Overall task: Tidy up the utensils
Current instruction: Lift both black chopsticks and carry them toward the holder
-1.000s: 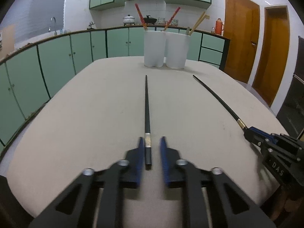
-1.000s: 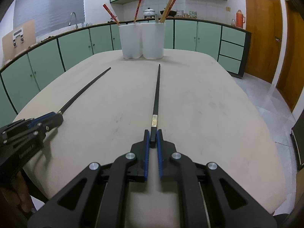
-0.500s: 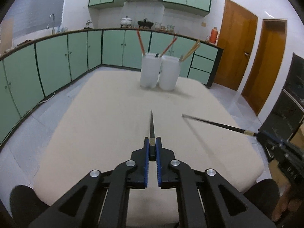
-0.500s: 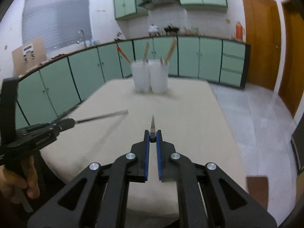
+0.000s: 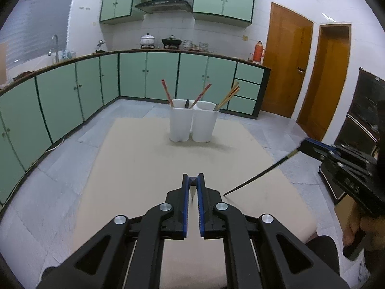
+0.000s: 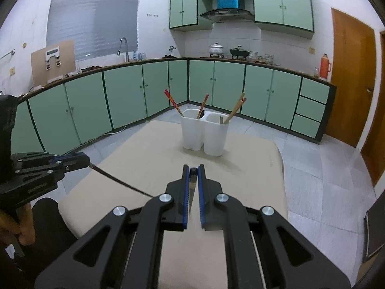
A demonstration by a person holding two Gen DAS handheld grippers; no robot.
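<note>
Two grippers are clamped, one black chopstick each: left gripper (image 5: 193,180) pinches its chopstick (image 6: 118,180), right gripper (image 6: 193,169) its own (image 5: 259,175); both hang tilted, tips down, above the beige table (image 5: 134,168), well short of the white twin holder (image 5: 193,122).

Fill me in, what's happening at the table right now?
A person holds a gripper in each hand. The left gripper is shut on one black chopstick, the right gripper on another black chopstick, both lifted above the table. The white holder beyond already holds red and wooden chopsticks.
</note>
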